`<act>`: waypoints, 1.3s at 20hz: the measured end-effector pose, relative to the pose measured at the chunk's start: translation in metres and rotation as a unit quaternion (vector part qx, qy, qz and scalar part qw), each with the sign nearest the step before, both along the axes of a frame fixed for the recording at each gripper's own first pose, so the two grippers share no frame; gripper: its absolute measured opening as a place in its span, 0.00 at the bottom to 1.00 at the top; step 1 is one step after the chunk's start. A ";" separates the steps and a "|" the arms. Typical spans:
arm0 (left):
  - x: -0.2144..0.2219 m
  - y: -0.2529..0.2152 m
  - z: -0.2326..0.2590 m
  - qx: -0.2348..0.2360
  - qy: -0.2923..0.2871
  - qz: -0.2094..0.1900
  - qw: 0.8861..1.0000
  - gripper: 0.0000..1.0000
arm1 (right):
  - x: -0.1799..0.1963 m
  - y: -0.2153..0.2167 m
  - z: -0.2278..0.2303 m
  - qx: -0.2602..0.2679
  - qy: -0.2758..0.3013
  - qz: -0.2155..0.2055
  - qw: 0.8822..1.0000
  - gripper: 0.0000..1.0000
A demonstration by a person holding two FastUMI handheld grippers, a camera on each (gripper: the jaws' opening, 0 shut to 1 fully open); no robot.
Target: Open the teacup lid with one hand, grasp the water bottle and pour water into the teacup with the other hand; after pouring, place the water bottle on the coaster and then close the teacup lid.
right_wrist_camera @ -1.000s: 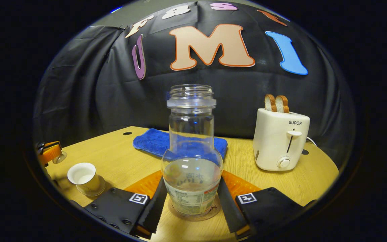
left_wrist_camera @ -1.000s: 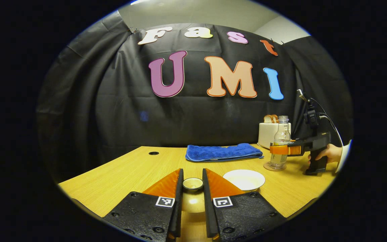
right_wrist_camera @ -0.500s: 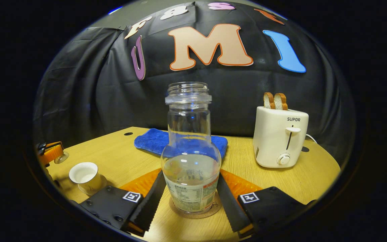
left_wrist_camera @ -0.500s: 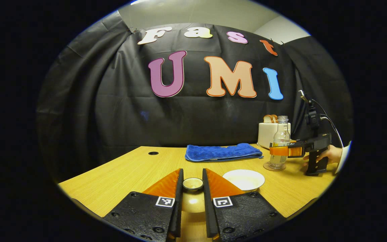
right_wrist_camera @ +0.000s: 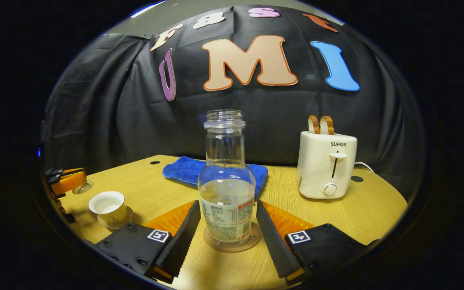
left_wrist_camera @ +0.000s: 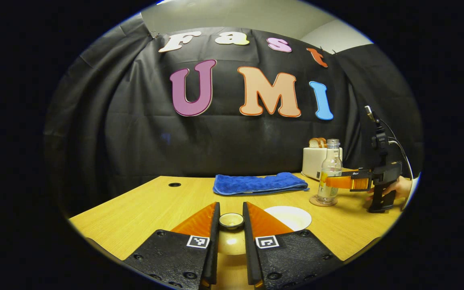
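Right gripper view: fingers [right_wrist_camera: 183, 231] now apart, off the water bottle [right_wrist_camera: 226, 189] on its coaster [right_wrist_camera: 232, 243].

Wooden table [right_wrist_camera: 361, 209]: blue towel [right_wrist_camera: 187, 171], toaster [right_wrist_camera: 326, 165], coaster [right_wrist_camera: 232, 243], saucer [right_wrist_camera: 115, 222].

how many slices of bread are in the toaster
2. Both slices of bread stand upright side by side in the top of the toaster, at the back right of the table. Only their upper parts show.
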State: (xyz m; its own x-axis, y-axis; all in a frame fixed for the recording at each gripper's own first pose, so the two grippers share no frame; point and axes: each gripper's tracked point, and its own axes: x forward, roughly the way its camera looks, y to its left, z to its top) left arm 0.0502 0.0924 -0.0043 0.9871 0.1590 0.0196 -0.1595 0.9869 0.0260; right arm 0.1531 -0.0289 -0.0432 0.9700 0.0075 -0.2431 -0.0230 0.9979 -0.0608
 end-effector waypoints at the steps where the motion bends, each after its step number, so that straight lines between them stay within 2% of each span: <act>1: 0.005 -0.005 0.000 0.000 0.001 -0.010 1.000 0.27 | -0.004 -0.002 0.001 -0.001 -0.002 -0.001 1.000 0.90; 3: 0.013 -0.015 0.001 0.000 0.001 -0.033 0.999 0.27 | -0.012 -0.005 0.002 -0.002 -0.006 -0.004 1.000 0.87; 4: 0.018 -0.020 0.000 0.000 0.001 -0.044 0.999 0.27 | -0.016 -0.006 0.004 0.000 -0.009 -0.004 1.000 0.90; 7: 0.027 -0.031 -0.001 0.000 0.003 -0.070 0.998 0.27 | -0.026 -0.008 0.006 0.000 -0.016 -0.005 1.000 0.90; 8: 0.029 -0.035 0.000 0.000 0.003 -0.078 0.997 0.27 | -0.028 -0.009 0.008 -0.002 -0.019 -0.006 1.000 0.87; 9: 0.032 -0.038 -0.001 0.001 0.003 -0.085 0.996 0.27 | -0.033 -0.009 0.009 -0.005 -0.022 -0.007 1.000 0.90; 12: 0.038 -0.047 -0.001 0.003 0.006 -0.109 0.994 0.27 | -0.043 -0.008 0.015 -0.008 -0.036 -0.009 0.999 0.90; 19: 0.048 -0.068 -0.011 0.006 0.039 -0.162 0.986 0.27 | -0.069 -0.016 0.035 -0.007 -0.097 -0.036 0.995 0.90; 23: 0.054 -0.074 -0.017 0.006 0.056 -0.179 0.982 0.27 | -0.077 -0.017 0.037 -0.011 -0.104 -0.047 0.993 0.90; 24: 0.055 -0.075 -0.018 0.007 0.060 -0.179 0.982 0.27 | -0.078 -0.020 0.038 -0.011 -0.104 -0.051 0.993 0.95; 25: 0.056 -0.075 -0.020 0.007 0.064 -0.180 0.981 0.27 | -0.080 -0.020 0.037 -0.012 -0.104 -0.053 0.993 0.95; 26: 0.057 -0.075 -0.020 0.009 0.068 -0.180 0.981 0.27 | -0.080 -0.020 0.038 -0.012 -0.104 -0.054 0.993 0.90</act>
